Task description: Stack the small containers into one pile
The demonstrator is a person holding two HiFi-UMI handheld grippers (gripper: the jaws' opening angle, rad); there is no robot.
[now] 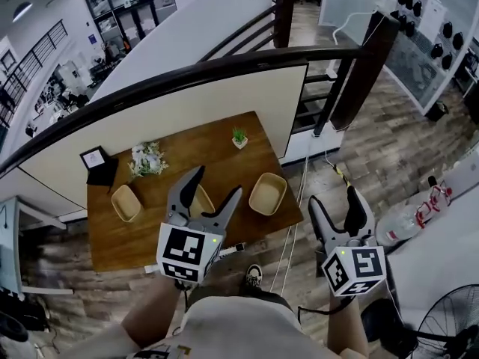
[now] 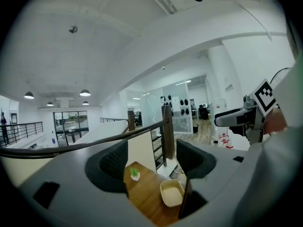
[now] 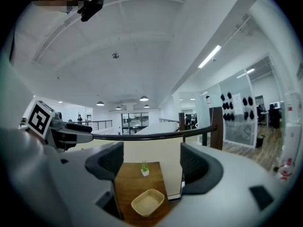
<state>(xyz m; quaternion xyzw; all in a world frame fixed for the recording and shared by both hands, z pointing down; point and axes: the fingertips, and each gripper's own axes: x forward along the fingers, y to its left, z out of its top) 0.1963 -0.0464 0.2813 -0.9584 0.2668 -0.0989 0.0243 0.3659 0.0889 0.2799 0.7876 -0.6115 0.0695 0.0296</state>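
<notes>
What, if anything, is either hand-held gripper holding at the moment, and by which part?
Nothing is held: the left hand-held gripper and the right hand-held gripper both have their jaws apart, with nothing between them.

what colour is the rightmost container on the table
Pale beige; the container shows best in the right gripper view.

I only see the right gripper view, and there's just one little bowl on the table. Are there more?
Observer: Yes. The head view shows three: a left container, a middle container and a right container.
Operator: Are any stacked yet?
Observer: No, all three sit apart in a row on the table.
Operator: Is my other gripper holding one?
Observer: No. The left gripper has its fingers apart with nothing between them.
</notes>
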